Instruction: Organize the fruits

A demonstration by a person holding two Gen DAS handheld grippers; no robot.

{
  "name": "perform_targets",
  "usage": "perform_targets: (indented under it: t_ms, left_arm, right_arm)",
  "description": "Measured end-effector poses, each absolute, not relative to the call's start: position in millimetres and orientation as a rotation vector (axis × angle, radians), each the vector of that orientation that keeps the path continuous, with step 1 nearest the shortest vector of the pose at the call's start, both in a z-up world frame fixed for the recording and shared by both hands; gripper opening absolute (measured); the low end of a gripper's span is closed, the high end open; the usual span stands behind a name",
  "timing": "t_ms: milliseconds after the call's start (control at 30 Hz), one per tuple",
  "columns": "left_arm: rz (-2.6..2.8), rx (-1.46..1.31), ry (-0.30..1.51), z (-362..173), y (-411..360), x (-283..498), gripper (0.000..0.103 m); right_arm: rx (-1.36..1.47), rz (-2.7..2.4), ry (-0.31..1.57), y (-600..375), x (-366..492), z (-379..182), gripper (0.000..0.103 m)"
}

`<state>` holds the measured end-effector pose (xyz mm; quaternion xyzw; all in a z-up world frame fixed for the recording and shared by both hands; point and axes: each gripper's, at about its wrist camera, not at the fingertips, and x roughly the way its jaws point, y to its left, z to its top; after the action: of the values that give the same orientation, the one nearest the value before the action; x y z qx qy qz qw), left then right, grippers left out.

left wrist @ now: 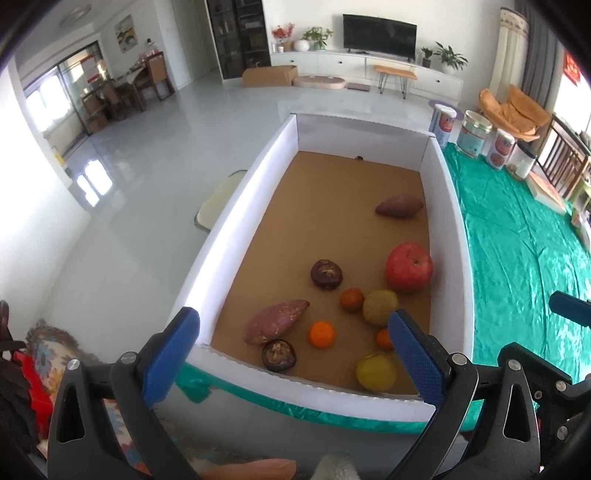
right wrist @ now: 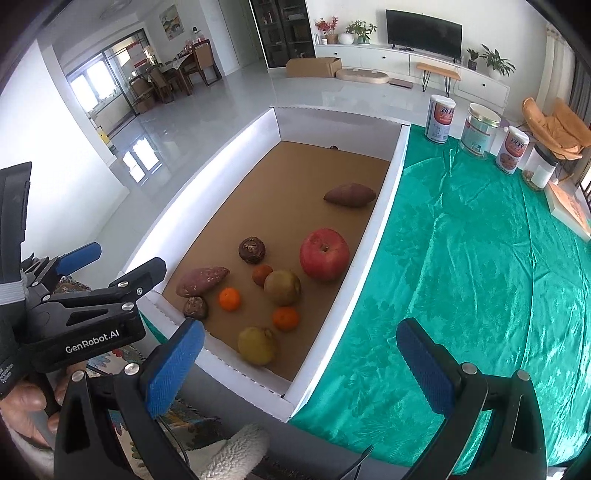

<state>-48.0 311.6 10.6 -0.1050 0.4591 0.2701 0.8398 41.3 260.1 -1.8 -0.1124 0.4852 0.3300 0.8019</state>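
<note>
Fruit lay loose in the white box (left wrist: 229, 229), and both tongs stood apart and empty above its near edge.

The left gripper (left wrist: 295, 350) and the right gripper (right wrist: 301, 363) held nothing. The red apple (left wrist: 409, 266) sat near the right wall; it looked heavy, firm and smooth, so a grip across its widest part seemed safest. The small oranges (left wrist: 322, 334) looked light and a little soft, likely to roll. The yellow pear (left wrist: 376, 371) lay closest, and two sweet potatoes (left wrist: 275, 320) looked stiff and rough. The cardboard floor (left wrist: 332, 206) was flat and brown. The box stood on a shiny green cloth (right wrist: 480, 277), in a bright living room with a television (left wrist: 379, 36) at the far wall.
</note>
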Motion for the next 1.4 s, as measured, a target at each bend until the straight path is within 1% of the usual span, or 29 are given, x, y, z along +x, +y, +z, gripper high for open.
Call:
perform_targets:
  t_ms: [400, 867, 1400]
  left_arm:
    - [0.578, -0.221, 0.978, 9, 309, -46, 0.102]
    - [0.587, -0.232, 0.978, 4, 314, -44, 0.102]
    - [0.595, -0.240, 0.972, 4, 319, -47, 0.102]
  right_arm:
    - [-0.319, 0.659, 0.968, 263, 36, 5, 0.103]
    - [-0.389, 0.610, 0.944, 266, 37, 3, 0.103]
    - [-0.403, 0.618, 0.947, 270, 32, 3, 0.103]
